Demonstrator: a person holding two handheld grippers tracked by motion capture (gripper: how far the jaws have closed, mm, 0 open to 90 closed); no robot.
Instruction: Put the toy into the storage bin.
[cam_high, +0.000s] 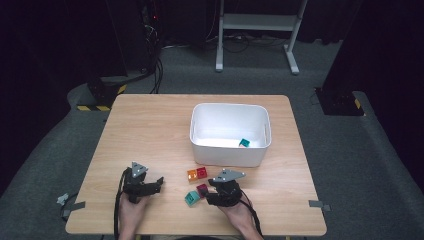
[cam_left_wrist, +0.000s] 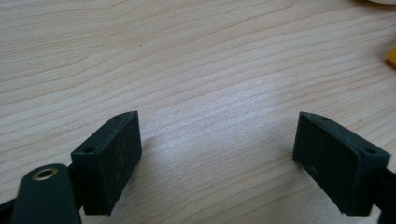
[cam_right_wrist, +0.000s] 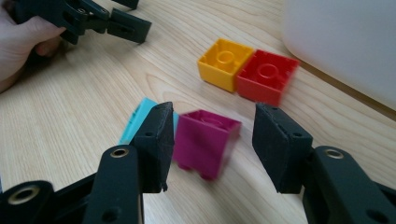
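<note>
Table (cam_high: 150, 130) of pale wood carries everything, and a white bin (cam_high: 200, 135) stands on its far right half with one teal block (cam_high: 244, 143) already inside. Near the bin's front wall lie an orange block (cam_right_wrist: 224, 63) and a red block (cam_right_wrist: 265, 75), touching side by side. Nearer the person sits a magenta block (cam_right_wrist: 205, 142), with a second teal block (cam_right_wrist: 140, 119) just to its left.

The right gripper (cam_right_wrist: 212, 144) has its jaws apart around the magenta block, not yet pressing. To do this step well, I judge it should centre the block so both pads meet flat faces, keep the left pad off the teal neighbour, then close squarely before lifting toward the bin.

The left gripper (cam_left_wrist: 217, 158) rests over bare wood at the near left, jaws wide apart and empty.
</note>
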